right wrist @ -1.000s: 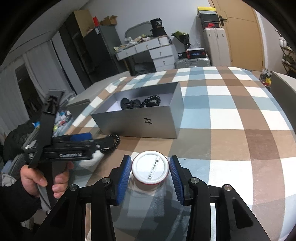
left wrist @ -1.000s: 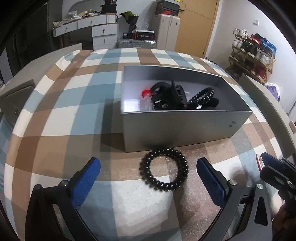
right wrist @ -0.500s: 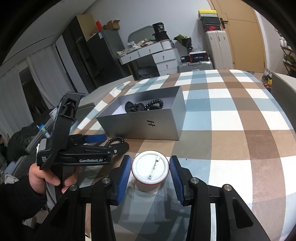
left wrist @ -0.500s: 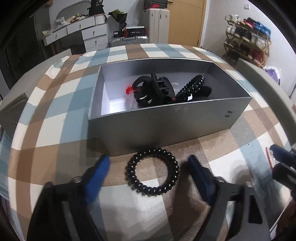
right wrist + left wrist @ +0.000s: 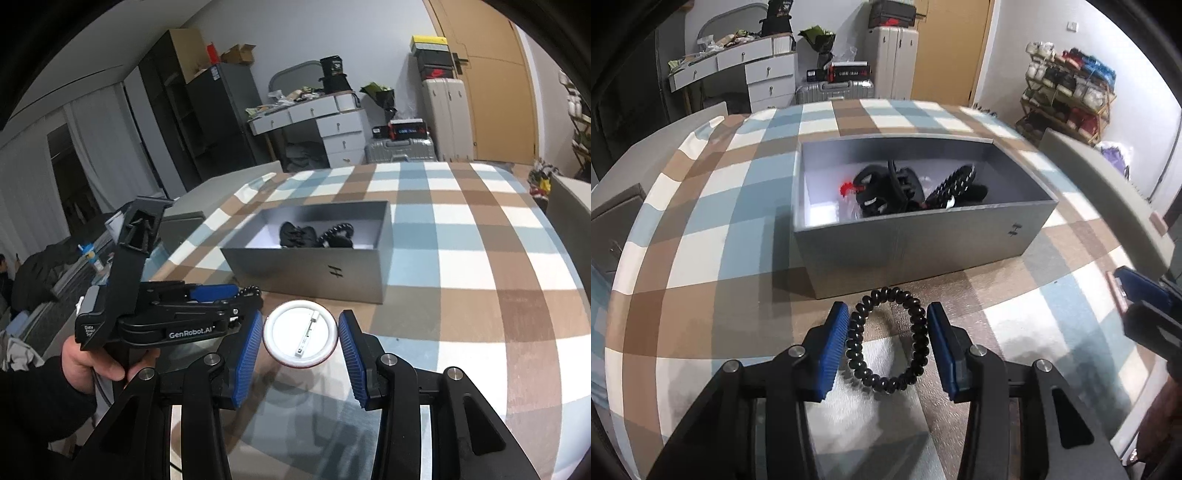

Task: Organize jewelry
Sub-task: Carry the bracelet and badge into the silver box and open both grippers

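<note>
A black spiral hair tie (image 5: 888, 338) sits between the blue pads of my left gripper (image 5: 888, 343), which is shut on it just in front of the grey box (image 5: 916, 243). The box holds a black claw clip (image 5: 886, 186), another black spiral tie (image 5: 955, 186) and a small red piece (image 5: 846, 189). My right gripper (image 5: 301, 341) is shut on a round white pin badge (image 5: 301, 334), back side up, above the tablecloth. The left gripper (image 5: 207, 314) also shows in the right wrist view, left of the badge. The box (image 5: 314, 266) lies beyond it.
A checked brown, blue and white cloth (image 5: 720, 229) covers the table. The right gripper's blue tip (image 5: 1145, 288) shows at the right edge of the left wrist view. Drawers, suitcases and a shoe rack stand beyond the table.
My left gripper has moved forward around the hair tie and its jaws have closed from wide open onto it. The right gripper keeps holding the badge, slightly higher.
</note>
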Demonstrator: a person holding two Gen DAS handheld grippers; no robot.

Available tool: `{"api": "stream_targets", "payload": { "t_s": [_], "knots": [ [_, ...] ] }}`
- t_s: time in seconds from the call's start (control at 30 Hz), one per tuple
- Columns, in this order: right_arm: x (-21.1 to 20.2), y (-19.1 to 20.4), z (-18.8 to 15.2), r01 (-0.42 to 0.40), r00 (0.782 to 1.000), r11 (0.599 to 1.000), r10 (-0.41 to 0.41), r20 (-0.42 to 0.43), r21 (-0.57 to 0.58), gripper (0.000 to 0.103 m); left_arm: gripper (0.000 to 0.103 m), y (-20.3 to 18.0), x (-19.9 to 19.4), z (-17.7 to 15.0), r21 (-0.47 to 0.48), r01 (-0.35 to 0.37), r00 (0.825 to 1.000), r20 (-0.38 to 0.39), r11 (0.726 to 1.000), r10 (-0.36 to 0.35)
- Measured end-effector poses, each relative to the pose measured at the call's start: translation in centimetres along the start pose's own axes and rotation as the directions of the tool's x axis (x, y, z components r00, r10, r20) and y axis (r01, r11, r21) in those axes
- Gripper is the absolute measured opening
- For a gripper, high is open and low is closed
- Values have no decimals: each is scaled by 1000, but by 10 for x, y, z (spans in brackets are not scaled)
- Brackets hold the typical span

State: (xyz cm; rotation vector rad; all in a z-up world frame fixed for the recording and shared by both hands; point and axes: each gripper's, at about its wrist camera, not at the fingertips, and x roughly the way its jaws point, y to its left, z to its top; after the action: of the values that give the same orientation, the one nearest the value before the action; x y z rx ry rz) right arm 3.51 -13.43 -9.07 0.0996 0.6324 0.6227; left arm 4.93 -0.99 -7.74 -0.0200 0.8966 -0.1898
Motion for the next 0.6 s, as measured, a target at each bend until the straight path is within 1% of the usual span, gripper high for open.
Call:
{"api": "stream_targets", "payload": {
  "t_s": [0.13, 0.33, 0.5, 0.6],
  "knots": [
    [-2, 5, 7, -5, 1000, 1000, 6, 13, -8, 42, 38, 4, -16, 2, -26, 40, 999, 33, 999, -39],
    [-4, 6, 24, -24, 999, 1000, 25, 45, -10, 42, 38, 7, -39, 11, -40, 73, 992, 102, 997, -68],
    [0, 0, 47, -43, 996, 999, 43, 76, 0, 42, 38, 11, -53, 31, -37, 93, 982, 168, 995, -85],
    [7, -1, 60, -48, 995, 999, 49, 89, -10, 42, 38, 12, -52, 47, -22, 97, 976, 200, 995, -90]
  ]
}}
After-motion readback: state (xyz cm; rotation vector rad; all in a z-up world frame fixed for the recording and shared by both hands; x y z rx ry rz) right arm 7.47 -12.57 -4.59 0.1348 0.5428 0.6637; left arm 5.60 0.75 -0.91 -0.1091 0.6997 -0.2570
